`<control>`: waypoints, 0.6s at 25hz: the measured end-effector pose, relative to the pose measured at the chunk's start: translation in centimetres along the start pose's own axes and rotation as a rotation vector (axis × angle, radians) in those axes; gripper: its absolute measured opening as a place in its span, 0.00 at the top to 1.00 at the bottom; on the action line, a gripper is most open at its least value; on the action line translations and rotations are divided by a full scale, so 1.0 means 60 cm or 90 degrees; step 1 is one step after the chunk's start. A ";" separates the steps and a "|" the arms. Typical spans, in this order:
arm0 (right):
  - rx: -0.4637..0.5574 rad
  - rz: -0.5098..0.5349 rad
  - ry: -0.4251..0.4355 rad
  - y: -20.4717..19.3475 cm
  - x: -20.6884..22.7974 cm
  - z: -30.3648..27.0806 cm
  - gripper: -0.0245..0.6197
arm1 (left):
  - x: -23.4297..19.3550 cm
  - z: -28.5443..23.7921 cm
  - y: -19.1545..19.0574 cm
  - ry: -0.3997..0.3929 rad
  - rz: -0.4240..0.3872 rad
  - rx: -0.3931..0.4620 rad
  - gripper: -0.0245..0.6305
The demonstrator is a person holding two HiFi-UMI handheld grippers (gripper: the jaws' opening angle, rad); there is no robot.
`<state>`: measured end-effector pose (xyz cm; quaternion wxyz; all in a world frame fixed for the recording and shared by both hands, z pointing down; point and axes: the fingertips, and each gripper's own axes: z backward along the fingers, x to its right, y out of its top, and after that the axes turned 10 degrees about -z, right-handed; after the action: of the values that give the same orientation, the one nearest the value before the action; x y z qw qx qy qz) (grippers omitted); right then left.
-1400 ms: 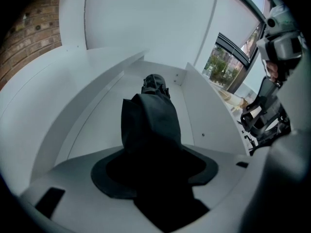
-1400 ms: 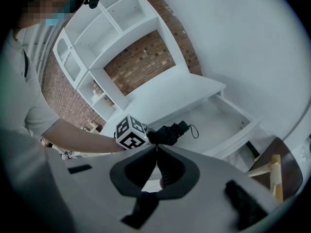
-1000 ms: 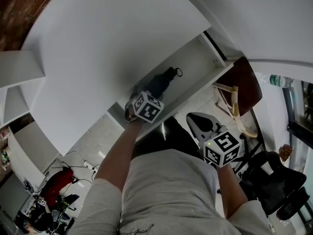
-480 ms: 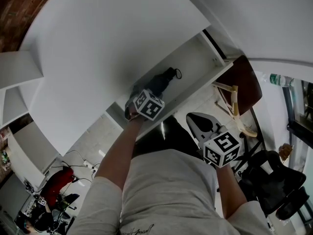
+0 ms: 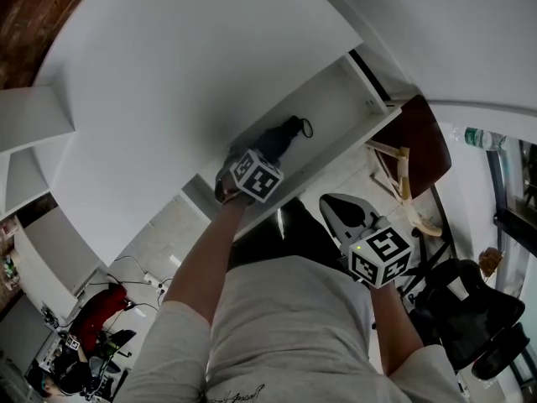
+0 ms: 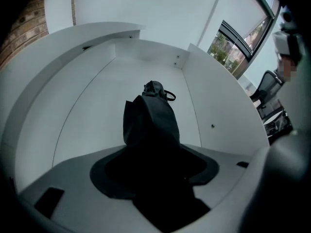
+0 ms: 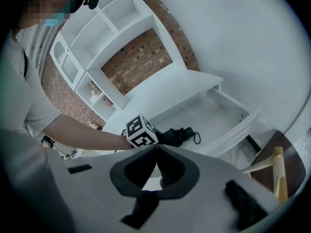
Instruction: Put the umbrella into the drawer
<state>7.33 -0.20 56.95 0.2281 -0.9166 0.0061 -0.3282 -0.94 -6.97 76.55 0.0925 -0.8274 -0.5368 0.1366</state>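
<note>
In the head view the left gripper (image 5: 248, 159) reaches into the open drawer (image 5: 340, 99). The folded black umbrella (image 5: 281, 135) sits inside it, lengthwise, probably so that it fits. The left gripper view shows the jaws pinching the umbrella's near end, with the strap end pointing at the back wall. In the right gripper view the right gripper (image 7: 156, 148) hangs outside the drawer, jaws pressed together on nothing, likely kept clear.

The umbrella (image 5: 281, 137) lies inside the drawer (image 5: 340, 99), along its length.
</note>
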 end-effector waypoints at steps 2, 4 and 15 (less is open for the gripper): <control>0.000 0.001 0.002 0.001 -0.001 -0.002 0.92 | 0.000 -0.001 0.000 0.007 -0.003 -0.003 0.53; 0.001 0.003 0.006 0.003 -0.003 -0.003 0.92 | 0.001 -0.001 -0.002 0.018 -0.007 -0.005 0.53; -0.003 0.005 0.010 0.004 -0.005 -0.003 0.92 | 0.003 -0.002 -0.002 0.026 -0.013 -0.007 0.52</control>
<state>7.03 -0.42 56.77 0.2273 -0.9144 0.0126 -0.3347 -0.94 -6.73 76.71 0.1004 -0.8250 -0.5439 0.1162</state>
